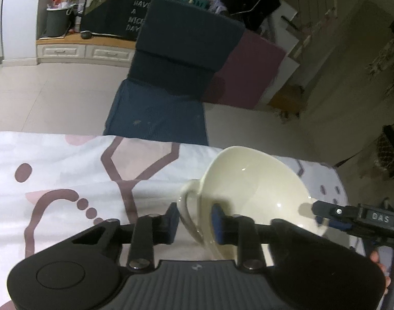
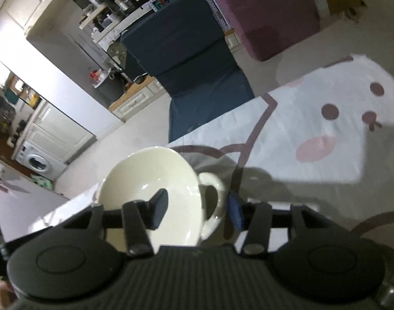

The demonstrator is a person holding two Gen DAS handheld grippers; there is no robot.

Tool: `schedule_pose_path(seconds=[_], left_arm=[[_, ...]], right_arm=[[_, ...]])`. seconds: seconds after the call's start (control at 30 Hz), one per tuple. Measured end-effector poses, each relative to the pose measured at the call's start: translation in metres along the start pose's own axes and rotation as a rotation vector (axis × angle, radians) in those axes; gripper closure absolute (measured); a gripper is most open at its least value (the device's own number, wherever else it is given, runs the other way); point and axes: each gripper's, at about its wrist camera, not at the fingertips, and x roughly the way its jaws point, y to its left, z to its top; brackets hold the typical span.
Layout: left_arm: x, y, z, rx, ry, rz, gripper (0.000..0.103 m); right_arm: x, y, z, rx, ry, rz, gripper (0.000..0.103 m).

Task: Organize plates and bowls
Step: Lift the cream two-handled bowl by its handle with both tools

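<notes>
Patterned cloth covered the worktop (image 1: 54,160), where the left claw (image 1: 194,219) pinched the cream cup's (image 1: 253,191) wall by its handle while the right claw (image 2: 197,209) stood spread around that cup, unplaced, so sorting seemed barely begun.

The cup (image 1: 251,193) is a glossy cream, inside and out, handle included. It sits over a white tablecloth (image 1: 67,160) printed with mauve dots and lines and soft pink blotches — a big pale-pink oval shows in the right wrist view. Both grippers are black with blue pads (image 1: 217,222). Behind, a chair (image 1: 176,77) is deep teal-blue, and beside it a block (image 1: 251,69) is dusty plum — the floor is pale beige.
</notes>
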Motion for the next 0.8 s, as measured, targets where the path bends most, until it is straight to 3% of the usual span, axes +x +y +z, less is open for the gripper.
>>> schedule_pose_path(seconds=[0.07,0.13,0.27,0.37,0.8], left_arm=[[0.002,0.000,0.001,0.001,0.006,0.003,0.078],[0.005,0.002,0.003,-0.003,0.011,0.008,0.081],[0.009,0.006,0.004,-0.017,0.015,-0.010,0.082],[0.012,0.007,0.004,-0.009,0.018,-0.017,0.082],[0.027,0.009,0.005,-0.038,0.063,-0.030,0.083]], right_arm=[[0.002,0.004,0.001,-0.023,-0.002,-0.022,0.048],[0.001,0.006,0.000,-0.044,-0.006,-0.052,0.057],[0.003,0.005,0.000,-0.063,0.011,-0.072,0.061],[0.008,0.006,0.003,-0.073,0.033,-0.114,0.072],[0.014,-0.005,0.005,-0.060,0.068,-0.062,0.075]])
